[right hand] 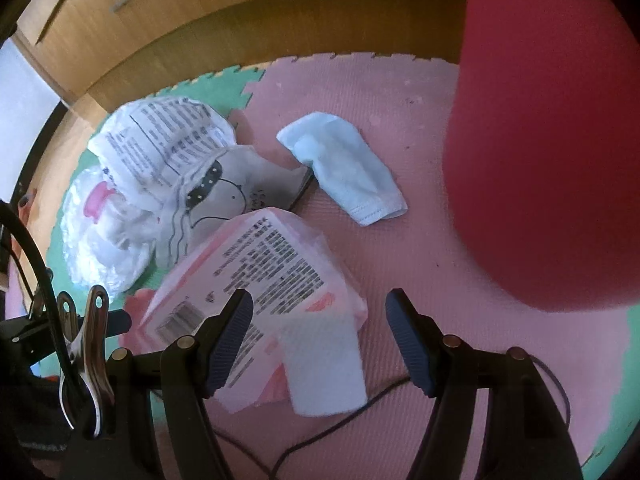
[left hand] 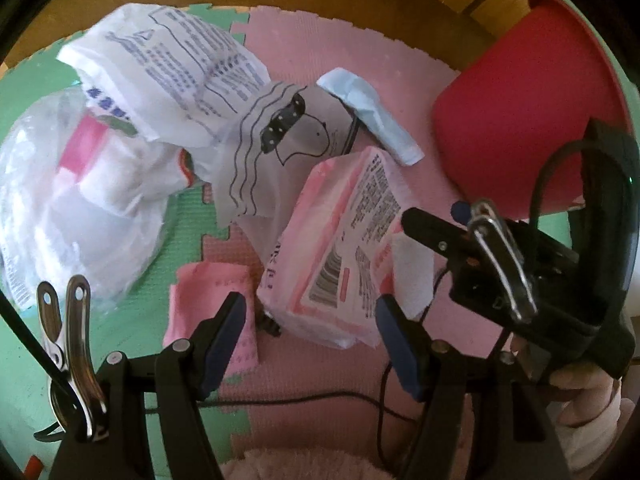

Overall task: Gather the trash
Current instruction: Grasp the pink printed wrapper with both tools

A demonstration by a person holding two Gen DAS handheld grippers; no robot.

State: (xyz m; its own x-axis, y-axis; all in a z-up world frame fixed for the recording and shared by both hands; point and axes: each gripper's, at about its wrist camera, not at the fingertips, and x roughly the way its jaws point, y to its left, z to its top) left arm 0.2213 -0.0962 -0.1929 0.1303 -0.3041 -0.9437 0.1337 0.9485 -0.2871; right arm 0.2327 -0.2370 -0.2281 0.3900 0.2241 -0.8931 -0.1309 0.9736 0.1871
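Note:
Trash lies on a pink and green foam mat (right hand: 400, 248). A pink printed package (left hand: 340, 248) (right hand: 256, 280) sits just beyond my left gripper (left hand: 311, 308), which is open and holds nothing. My right gripper (right hand: 318, 300) is open too, hovering over a folded white tissue (right hand: 324, 364) at the package's edge. A pale blue face mask (left hand: 372, 112) (right hand: 344, 168) lies further off. A white printed bag (left hand: 172, 64), a bag with a line drawing (left hand: 280, 140) and a clear bag (left hand: 80, 200) are piled on the left. A small pink wrapper (left hand: 212, 300) lies by my left finger.
A red bin (left hand: 520, 100) (right hand: 552, 140) stands on the right, close to my right gripper. A wooden cabinet (right hand: 180, 40) borders the mat's far edge. A thin black cable (left hand: 300, 400) runs across the mat beneath the grippers. A person's hand (left hand: 580, 392) grips the right tool.

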